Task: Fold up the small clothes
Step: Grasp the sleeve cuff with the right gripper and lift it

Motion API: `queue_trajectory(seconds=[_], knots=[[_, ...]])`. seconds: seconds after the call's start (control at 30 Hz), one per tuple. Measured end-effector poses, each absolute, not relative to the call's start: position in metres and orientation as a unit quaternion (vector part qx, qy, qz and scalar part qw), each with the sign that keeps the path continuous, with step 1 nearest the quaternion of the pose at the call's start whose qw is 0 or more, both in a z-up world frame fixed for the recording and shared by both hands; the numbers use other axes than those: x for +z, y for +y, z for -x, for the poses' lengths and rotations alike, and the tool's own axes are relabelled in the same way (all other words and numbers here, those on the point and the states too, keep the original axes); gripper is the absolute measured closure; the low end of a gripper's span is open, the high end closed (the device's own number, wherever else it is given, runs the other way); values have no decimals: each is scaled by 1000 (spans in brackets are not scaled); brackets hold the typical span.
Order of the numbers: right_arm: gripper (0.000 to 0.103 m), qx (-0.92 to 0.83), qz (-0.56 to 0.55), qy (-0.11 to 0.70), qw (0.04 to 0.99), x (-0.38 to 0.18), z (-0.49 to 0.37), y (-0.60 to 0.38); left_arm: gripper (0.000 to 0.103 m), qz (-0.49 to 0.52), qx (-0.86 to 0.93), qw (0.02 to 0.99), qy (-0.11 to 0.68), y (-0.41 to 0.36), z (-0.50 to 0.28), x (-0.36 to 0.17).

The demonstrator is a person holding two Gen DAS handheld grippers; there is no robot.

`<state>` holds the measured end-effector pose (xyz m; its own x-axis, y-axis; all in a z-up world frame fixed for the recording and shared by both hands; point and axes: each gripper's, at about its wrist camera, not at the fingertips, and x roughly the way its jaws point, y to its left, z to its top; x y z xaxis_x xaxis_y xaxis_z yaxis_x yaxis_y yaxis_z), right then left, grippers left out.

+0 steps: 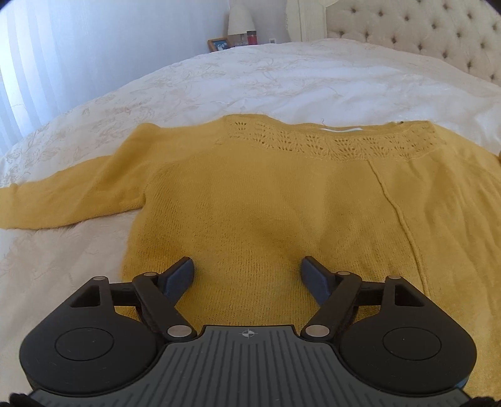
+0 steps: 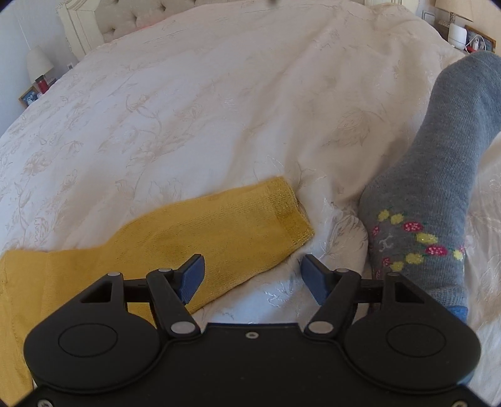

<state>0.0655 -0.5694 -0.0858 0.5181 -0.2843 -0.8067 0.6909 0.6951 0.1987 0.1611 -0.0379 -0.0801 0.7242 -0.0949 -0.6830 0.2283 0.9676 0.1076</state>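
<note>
A small mustard-yellow knitted sweater point(image 1: 275, 200) is lying spread flat on a white bedspread point(image 1: 281, 78) with a pale floral pattern, its lace-knit neckline point(image 1: 328, 142) turned toward the far side of the bed and its body reaching toward the near edge. In the left wrist view, one sleeve point(image 1: 72, 194) is stretching out flat to the left, and a raised seam is running down the right part of the body. The left gripper point(image 1: 247, 272) is hovering just over the near, lower part of the sweater's body, its jaws standing wide apart with only flat knit showing between them; nothing is pinched, so it is released. In the right wrist view, the other sleeve is lying across the bedspread, its glittery ribbed cuff point(image 2: 291, 213) pointing to the right and slightly far. The right gripper point(image 2: 253, 275) is hanging above the near edge of that sleeve, also spread wide and grasping nothing: its left finger point(image 2: 191, 278) is sitting over the yellow knit while its right finger is sitting over bare bedspread. Just to the right of the cuff, apart from it, a grey garment point(image 2: 438, 188) with small pink and yellow flowers is lying on the bedspread. At the far end, a tufted cream headboard point(image 1: 422, 34) is standing behind the bed, and a white lamp point(image 1: 239, 18) and a small framed picture point(image 1: 218, 44) are sitting on a bedside surface at the far left.
</note>
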Motion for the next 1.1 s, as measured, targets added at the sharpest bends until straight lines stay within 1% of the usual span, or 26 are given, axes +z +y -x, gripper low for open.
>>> queue_trajectory(seconds=[0.17, 0.2, 0.23, 0.27, 0.33, 0.37, 0.57, 0.73, 0.93, 1.1], knots=[[31, -299, -276, 367, 837, -94, -73, -579, 26, -94, -87, 924, 360, -38, -162, -81], [35, -299, -278, 360, 839, -95, -75, -580, 26, -94, -87, 924, 361, -39, -162, -81], [45, -300, -276, 356, 841, -96, -77, -580, 26, -93, -87, 924, 361, -39, -162, -81], [52, -302, -272, 358, 841, -97, -81, -580, 26, -91, -88, 924, 362, -39, -162, -81], [90, -305, -254, 369, 840, -97, -89, -576, 26, -88, -91, 923, 362, -38, -163, -81], [93, -306, -244, 373, 841, -96, -92, -573, 26, -87, -93, 923, 362, -38, -163, -80], [93, -292, -197, 355, 866, -59, -100, -543, 26, -81, -121, 915, 375, -30, -167, -75], [93, -255, -172, 328, 893, -2, -119, -499, 26, -61, -157, 905, 390, -16, -173, -63], [93, -179, -139, 306, 925, 59, -153, -423, 26, -53, -158, 915, 368, 7, -179, -53], [93, -97, -126, 294, 943, 83, -188, -346, 26, -23, -168, 915, 367, 32, -182, -57]])
